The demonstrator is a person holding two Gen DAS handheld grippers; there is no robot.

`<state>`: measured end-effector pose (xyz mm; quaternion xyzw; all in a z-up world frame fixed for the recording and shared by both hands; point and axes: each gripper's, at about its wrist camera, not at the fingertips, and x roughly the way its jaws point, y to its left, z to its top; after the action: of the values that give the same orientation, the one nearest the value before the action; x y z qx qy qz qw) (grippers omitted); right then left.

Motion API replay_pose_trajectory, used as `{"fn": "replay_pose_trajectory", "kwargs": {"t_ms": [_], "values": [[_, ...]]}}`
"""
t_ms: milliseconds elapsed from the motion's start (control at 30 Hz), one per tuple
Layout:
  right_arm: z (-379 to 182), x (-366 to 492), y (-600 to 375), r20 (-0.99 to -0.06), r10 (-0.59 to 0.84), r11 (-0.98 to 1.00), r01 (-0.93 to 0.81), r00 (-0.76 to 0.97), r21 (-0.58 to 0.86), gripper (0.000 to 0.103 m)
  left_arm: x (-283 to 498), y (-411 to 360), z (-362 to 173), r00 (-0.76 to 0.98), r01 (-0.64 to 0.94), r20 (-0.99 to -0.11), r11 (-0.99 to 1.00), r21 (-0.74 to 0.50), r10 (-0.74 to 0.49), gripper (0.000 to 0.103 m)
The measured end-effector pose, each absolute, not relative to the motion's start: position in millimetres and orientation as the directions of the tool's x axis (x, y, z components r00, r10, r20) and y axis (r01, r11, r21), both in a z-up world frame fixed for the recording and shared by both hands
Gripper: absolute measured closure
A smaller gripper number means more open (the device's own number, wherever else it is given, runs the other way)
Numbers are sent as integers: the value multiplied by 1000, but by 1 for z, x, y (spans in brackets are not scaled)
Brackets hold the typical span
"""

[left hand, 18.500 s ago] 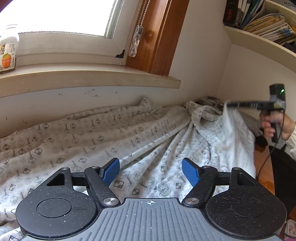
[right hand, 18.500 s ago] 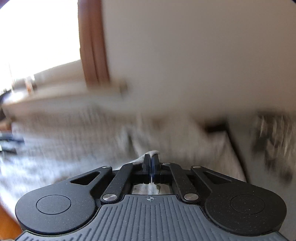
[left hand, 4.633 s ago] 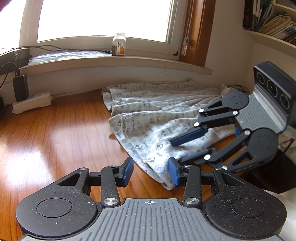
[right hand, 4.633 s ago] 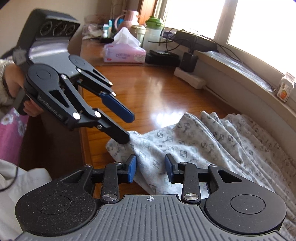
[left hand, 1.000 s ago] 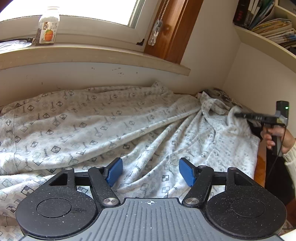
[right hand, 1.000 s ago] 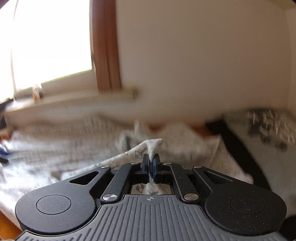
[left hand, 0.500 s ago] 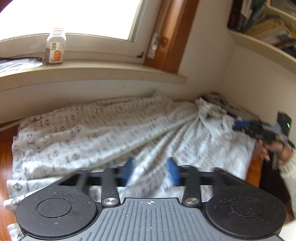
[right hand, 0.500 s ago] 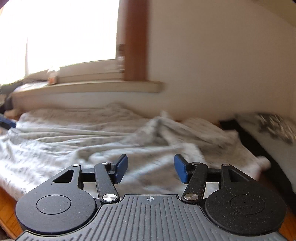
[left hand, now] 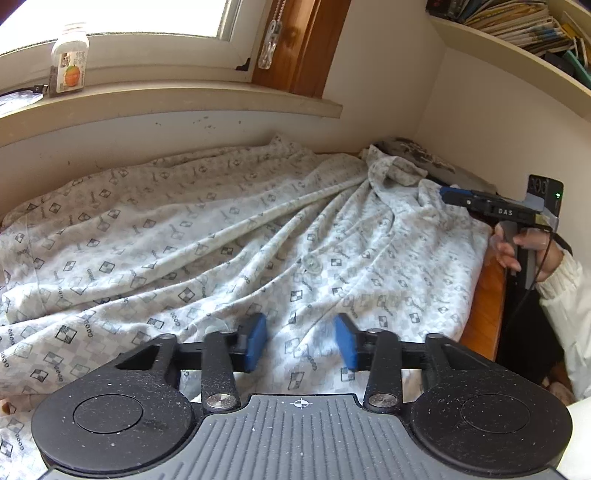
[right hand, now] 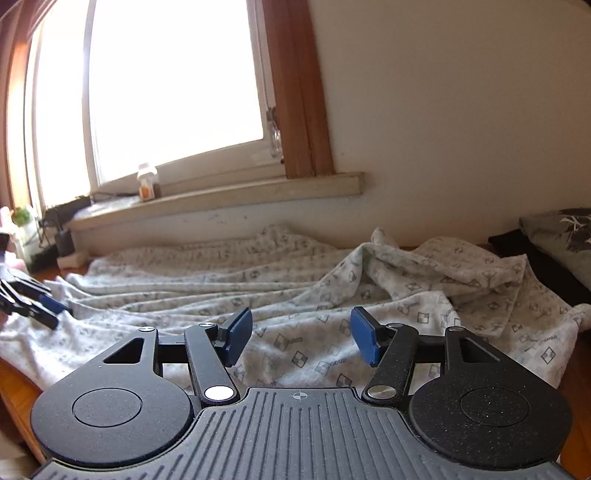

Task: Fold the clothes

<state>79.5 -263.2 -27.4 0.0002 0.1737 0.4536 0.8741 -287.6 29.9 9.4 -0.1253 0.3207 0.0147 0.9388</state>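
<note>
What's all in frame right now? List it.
garment: 1, pale grey checked print, spread rumpled over the wooden table
bottle: 1, clear with orange label, on the windowsill
books: a stack, mixed colours, shelf upper right
dark patterned cloth: 1, grey-black, far right by the wall
left tool: black, blue pads, open over the garment
right tool: black, blue pads, open, nothing held
hand: 1, white sleeve, on the right tool's handle

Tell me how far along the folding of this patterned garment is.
Early stage. Done: the patterned garment lies spread across the wooden table, though wrinkled and bunched at the collar end. In hand: nothing; the right claw has just opened, releasing the cloth, and the left claw has just narrowed but pinches nothing. Left: smoothing and every fold; none shows yet.
</note>
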Motion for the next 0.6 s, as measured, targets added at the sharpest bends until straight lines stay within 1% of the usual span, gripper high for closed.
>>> {"fn": "replay_pose_trajectory", "kwargs": {"t_ms": [33,67,100,133,200,267,300,333,367,433,533,600], "values": [[-26,77,-266,-301,782,606,-780,546,157,44,-286,29,10,800,-109,-598,970,-218,-44,101],[-25,73,-269,-300,773,618,-771,559,155,44,-285,28,10,807,-110,-590,972,-210,-36,101],[-24,69,-271,-302,772,618,-772,559,149,44,-288,26,15,828,-115,-561,975,-188,-11,101],[-24,67,-270,-318,767,618,-774,556,136,44,-290,24,20,848,-121,-530,979,-165,15,101],[-26,65,-265,-377,746,622,-777,549,99,45,-294,18,31,870,-106,-492,984,-145,21,101],[-35,63,-257,-435,714,627,-778,548,50,45,-292,18,32,850,-123,-526,985,-118,44,98],[-37,61,-255,-446,699,634,-772,559,27,45,-291,19,30,832,-138,-551,986,-96,63,89],[-38,59,-254,-449,687,641,-767,571,6,45,-293,22,28,821,-161,-564,984,-80,88,78],[-40,57,-252,-452,675,647,-762,583,-16,45,-298,28,27,814,-187,-569,980,-73,114,73],[-43,54,-253,-453,668,656,-754,591,-15,45,-318,42,27,806,-223,-577,971,-83,136,61],[-43,54,-260,-441,651,692,-722,617,11,43,-352,61,26,789,-267,-594,958,-101,157,52],[-43,56,-262,-436,657,697,-716,615,41,43,-374,71,24,777,-287,-609,951,-118,159,50]]}}
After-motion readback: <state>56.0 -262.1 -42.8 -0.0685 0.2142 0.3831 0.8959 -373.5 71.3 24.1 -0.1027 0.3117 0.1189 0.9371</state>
